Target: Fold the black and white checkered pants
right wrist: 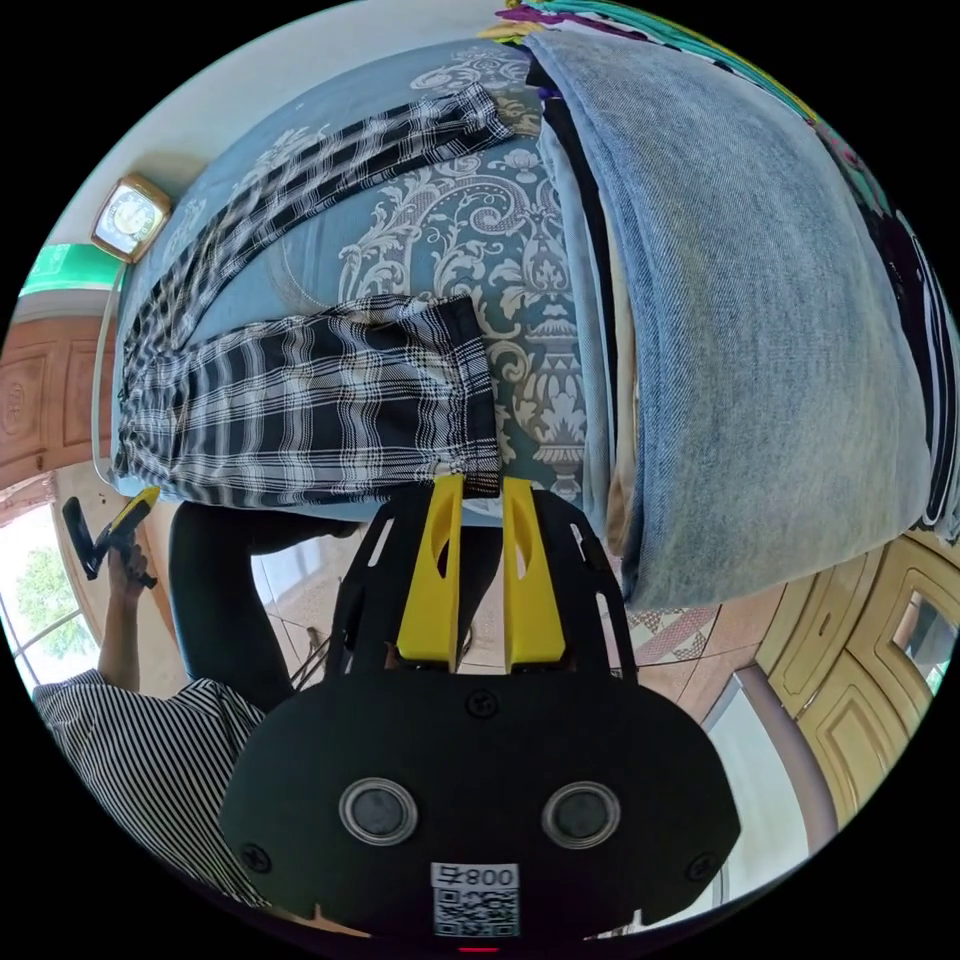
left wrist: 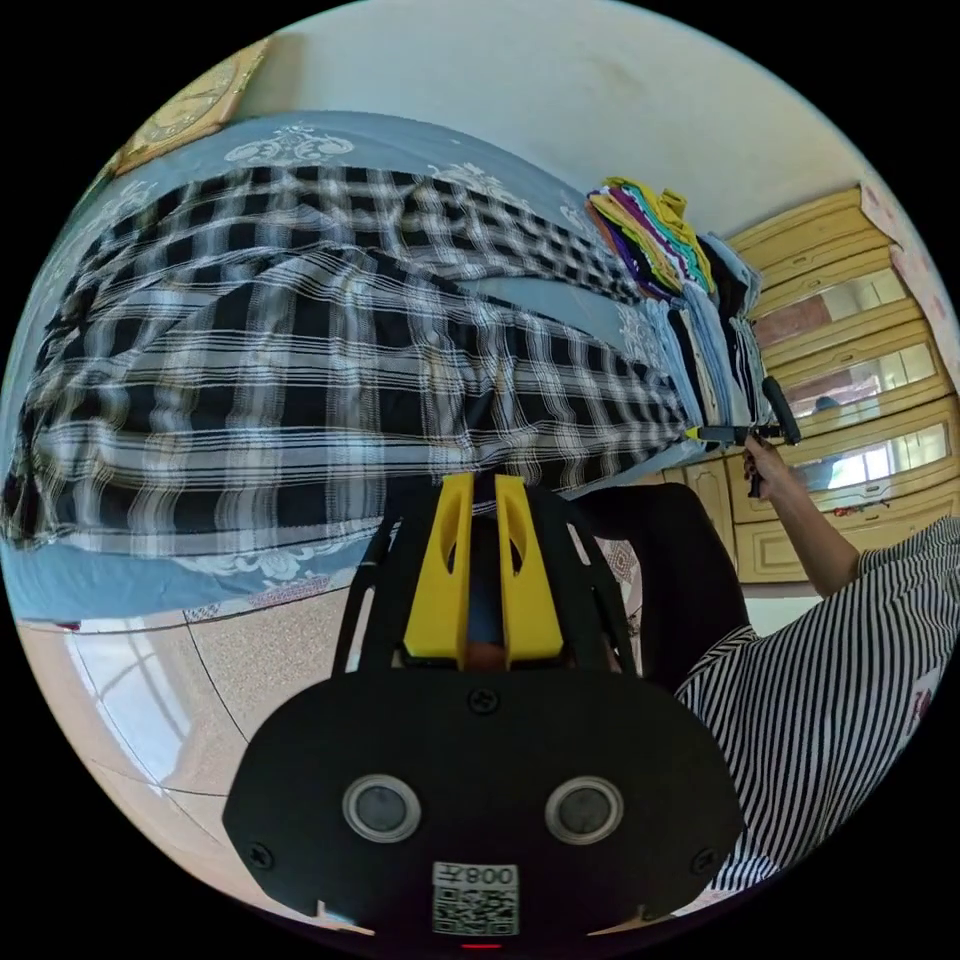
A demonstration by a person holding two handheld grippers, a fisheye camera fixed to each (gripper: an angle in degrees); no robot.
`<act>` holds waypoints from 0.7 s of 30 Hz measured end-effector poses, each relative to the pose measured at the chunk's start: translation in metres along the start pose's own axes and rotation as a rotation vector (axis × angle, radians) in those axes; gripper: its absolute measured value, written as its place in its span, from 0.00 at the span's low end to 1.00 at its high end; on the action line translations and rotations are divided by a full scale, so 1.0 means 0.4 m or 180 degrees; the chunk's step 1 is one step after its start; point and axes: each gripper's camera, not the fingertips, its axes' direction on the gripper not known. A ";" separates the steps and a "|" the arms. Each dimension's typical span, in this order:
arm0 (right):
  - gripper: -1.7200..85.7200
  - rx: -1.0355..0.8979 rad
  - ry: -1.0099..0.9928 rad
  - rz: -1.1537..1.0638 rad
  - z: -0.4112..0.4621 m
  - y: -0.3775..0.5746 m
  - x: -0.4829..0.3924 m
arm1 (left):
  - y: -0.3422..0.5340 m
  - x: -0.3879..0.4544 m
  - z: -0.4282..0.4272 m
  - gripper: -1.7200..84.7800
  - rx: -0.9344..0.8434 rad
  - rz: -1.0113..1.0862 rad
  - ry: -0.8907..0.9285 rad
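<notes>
Yellow-jawed left tool (left wrist: 484, 487) pinching checkered pants (left wrist: 300, 380); labels unreadable.

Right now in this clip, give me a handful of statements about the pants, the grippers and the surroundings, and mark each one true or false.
1. The checkered pants lie spread on a blue patterned bedspread. True.
2. The pants are already folded into a small square. False: both legs lie stretched out, apart from each other.
3. A stack of folded clothes sits beyond the leg ends. True.
4. The right gripper is at the hem corner of the nearer leg. True.
5. The left gripper hangs wide open, far above the bed. False: its jaws stand close together at the pants' near edge.
6. The person's top is plain red. False: it is striped black and white.
</notes>
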 end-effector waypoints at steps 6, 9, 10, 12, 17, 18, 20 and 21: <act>0.11 0.0156 0.0152 0.0056 -0.012 -0.017 -0.091 | 0.140 -0.297 -0.231 0.10 0.0893 -0.1378 -0.0657; 0.10 0.0251 0.0102 0.0016 -0.018 -0.041 -0.158 | 0.203 -0.455 -0.312 0.10 0.1255 -0.2197 -0.0726; 0.09 0.0273 0.0082 -0.0033 -0.019 -0.057 -0.190 | 0.220 -0.509 -0.331 0.10 0.1331 -0.2451 -0.0698; 0.08 0.0290 0.0054 -0.0136 -0.020 -0.086 -0.240 | 0.238 -0.574 -0.354 0.10 0.1455 -0.2735 -0.0665; 0.07 0.0334 -0.0001 -0.0429 -0.030 -0.179 -0.386 | 0.222 -0.678 -0.402 0.06 0.1272 -0.2893 -0.1018; 0.06 0.0328 0.0010 -0.0514 -0.031 -0.205 -0.425 | 0.224 -0.698 -0.423 0.06 0.1222 -0.2924 -0.1219; 0.06 0.0352 -0.0012 -0.0670 -0.034 -0.248 -0.488 | 0.238 -0.730 -0.455 0.06 0.1296 -0.2953 -0.1158; 0.06 0.0383 -0.0049 -0.0793 -0.035 -0.280 -0.534 | 0.246 -0.741 -0.480 0.06 0.1391 -0.2955 -0.1212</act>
